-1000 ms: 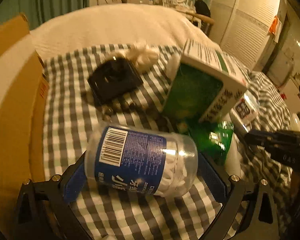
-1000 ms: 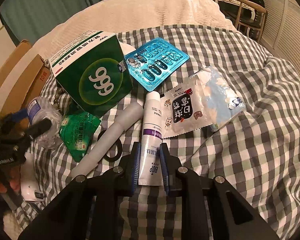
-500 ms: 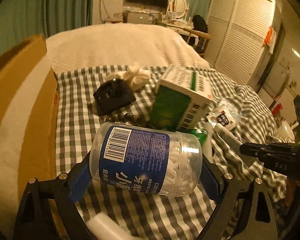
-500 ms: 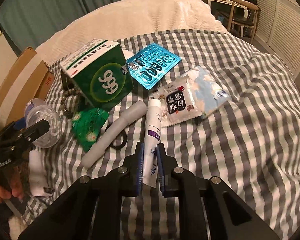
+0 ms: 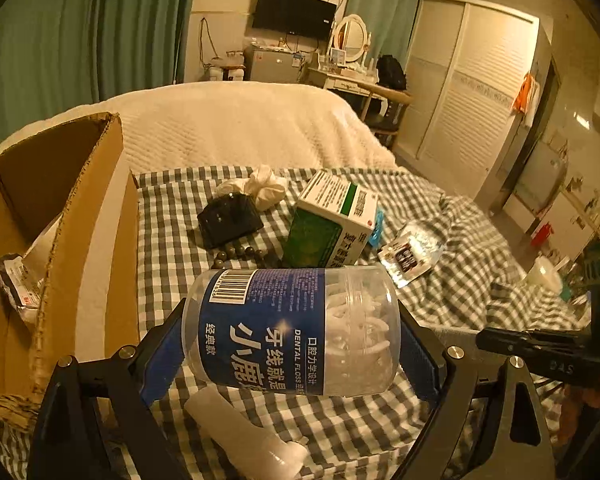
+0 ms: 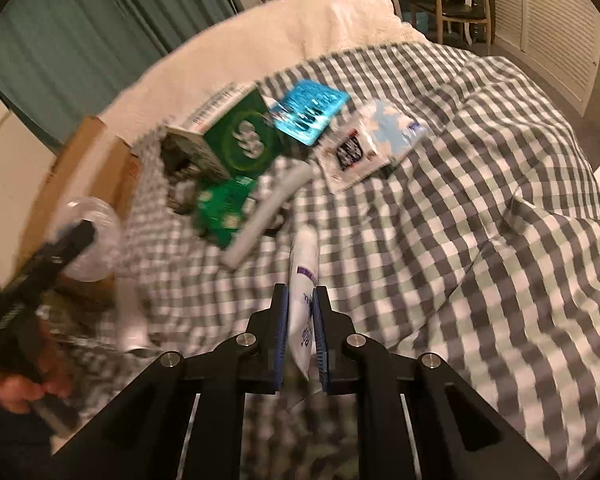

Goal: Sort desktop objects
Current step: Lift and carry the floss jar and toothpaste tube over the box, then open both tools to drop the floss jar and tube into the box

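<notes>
We hold the dental floss jar (image 5: 296,330) sideways in the left tongs (image 5: 290,348), its two ends pressed between the blue pads (image 5: 162,356), barcode turned up, and it hangs clear above the checked blanket (image 5: 168,248) of the bed. Just left of the jar stands the open cardboard box (image 5: 80,240), with a crumpled packet (image 5: 18,286) lying inside it. Below the jar a white plastic tube (image 5: 244,440) lies on the blanket. Behind the jar come a string of dark beads (image 5: 240,252), the green 999 medicine box (image 5: 332,220), a black case (image 5: 230,222) and a white scrunchie (image 5: 260,188); right of the jar lies a printed sachet (image 5: 410,252).

In our right tongs (image 6: 302,330) the white cream tube (image 6: 304,280) is pinched narrow, its cap end pointing away from us and lifted off the blanket; this view is blurred. Beyond the cream tube lie a white cylinder (image 6: 268,212) and a green foil packet (image 6: 224,216), then the medicine box, a blue blister pack (image 6: 308,112) and a pale blue-and-white bag (image 6: 392,128). The jar shows far left of the cream tube, beside the cardboard box, with nothing between them that we can make out.
</notes>
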### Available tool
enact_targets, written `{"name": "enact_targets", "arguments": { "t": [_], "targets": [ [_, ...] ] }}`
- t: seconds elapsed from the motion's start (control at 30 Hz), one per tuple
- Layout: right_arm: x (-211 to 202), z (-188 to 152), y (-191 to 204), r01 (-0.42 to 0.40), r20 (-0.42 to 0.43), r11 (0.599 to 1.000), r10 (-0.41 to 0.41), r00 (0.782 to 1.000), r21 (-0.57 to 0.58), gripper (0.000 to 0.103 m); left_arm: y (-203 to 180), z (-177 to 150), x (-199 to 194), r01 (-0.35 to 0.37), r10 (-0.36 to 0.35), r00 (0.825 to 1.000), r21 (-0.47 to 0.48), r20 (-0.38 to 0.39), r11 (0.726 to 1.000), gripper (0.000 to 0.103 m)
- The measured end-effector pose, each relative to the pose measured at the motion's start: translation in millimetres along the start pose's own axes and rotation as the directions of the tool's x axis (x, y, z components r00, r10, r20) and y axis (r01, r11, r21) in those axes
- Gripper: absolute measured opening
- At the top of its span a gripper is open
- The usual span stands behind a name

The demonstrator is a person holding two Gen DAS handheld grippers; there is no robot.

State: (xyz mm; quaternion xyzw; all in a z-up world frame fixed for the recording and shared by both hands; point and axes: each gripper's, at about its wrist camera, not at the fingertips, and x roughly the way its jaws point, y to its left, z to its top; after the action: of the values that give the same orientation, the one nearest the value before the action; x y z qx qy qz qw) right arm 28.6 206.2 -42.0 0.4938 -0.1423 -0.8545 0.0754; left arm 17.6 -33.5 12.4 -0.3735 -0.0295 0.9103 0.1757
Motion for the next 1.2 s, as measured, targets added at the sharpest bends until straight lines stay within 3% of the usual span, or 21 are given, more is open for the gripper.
{"name": "enact_targets", "arguments": {
  "t": [0.3,0.53,0.73,0.9,1.03,1.2],
  "targets": [
    [-37.9,8.7,42.5,0.000,0.029,0.996,0.003,1.000,-0.093,0.010,-3.0,13.7,-25.3,0.033,-0.033,0.999,0.005,0.043,0.999,0.094],
    [-66.1,23.5,88.6,-0.015,0.071,0.982,0.029,0.997,-0.188,0.010,19.9,41.6,-58.1,0.023,-0.021,0.995,-0.020,0.098,1.000,0.094],
    [-95.0,46.7,159.9,-0.087,0.115,0.952,0.125,0.985,-0.294,0.010,59.3,79.9,-89.8,-0.072,0.074,0.986,-0.019,0.151,0.997,0.094],
    [-110.5,62.8,239.9,-0.156,0.136,0.897,0.231,0.963,-0.414,0.010,109.1,96.4,-104.3,-0.184,0.189,0.971,-0.045,0.149,0.982,0.094],
    [-99.0,67.3,286.7,-0.209,0.113,0.867,0.289,0.951,-0.453,0.010,141.6,89.8,-102.1,-0.251,0.257,0.960,-0.067,0.113,0.966,0.094],
    [-60.4,62.7,323.1,-0.272,0.038,0.848,0.324,0.945,-0.455,0.010,175.3,63.2,-92.6,-0.284,0.291,0.955,-0.107,0.050,0.953,0.094]
  ]
}}
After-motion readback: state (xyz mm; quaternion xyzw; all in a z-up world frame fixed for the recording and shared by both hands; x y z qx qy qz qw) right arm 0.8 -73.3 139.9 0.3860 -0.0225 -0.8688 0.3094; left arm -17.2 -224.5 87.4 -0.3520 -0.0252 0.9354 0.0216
